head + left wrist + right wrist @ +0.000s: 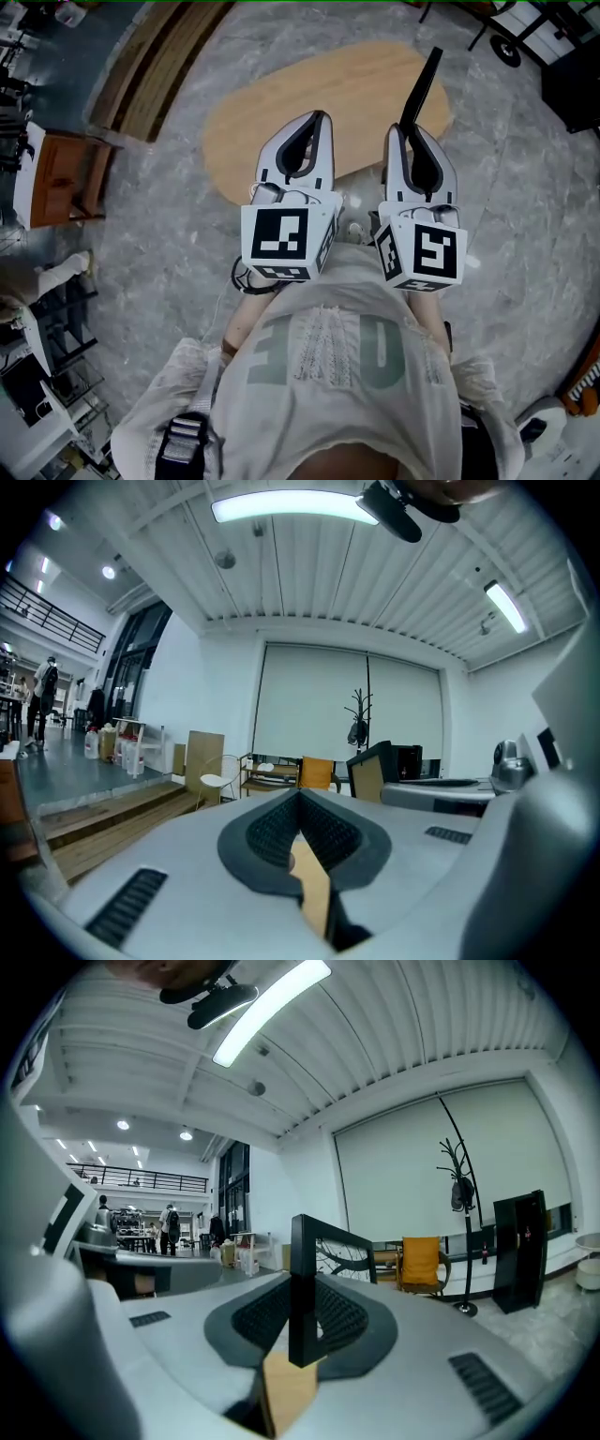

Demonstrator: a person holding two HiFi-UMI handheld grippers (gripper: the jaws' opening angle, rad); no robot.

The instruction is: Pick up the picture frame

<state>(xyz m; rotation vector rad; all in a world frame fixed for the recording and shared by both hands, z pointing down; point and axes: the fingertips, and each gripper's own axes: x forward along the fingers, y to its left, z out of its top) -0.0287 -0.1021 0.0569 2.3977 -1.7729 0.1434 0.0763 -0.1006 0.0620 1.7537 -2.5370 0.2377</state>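
Note:
The picture frame point(422, 86) is a thin black frame seen edge-on. It sticks up and away from my right gripper point(409, 131), which is shut on its lower edge. In the right gripper view the black frame point(304, 1279) stands upright between the ribbed pads point(342, 1321), and its far side runs off to the right. My left gripper point(322, 118) hovers beside it, a hand's width to the left. Its fingertips are together and nothing is between them point(300, 795). Both grippers are held level over the near edge of the oval wooden table point(281, 122).
The table stands on a grey marble floor. A wooden platform point(159, 66) runs along the upper left, and a brown cabinet point(61, 173) stands at the left. The person's pale shirt fills the bottom of the head view. A yellow chair point(420, 1260) and a coat stand point(459, 1204) stand farther off.

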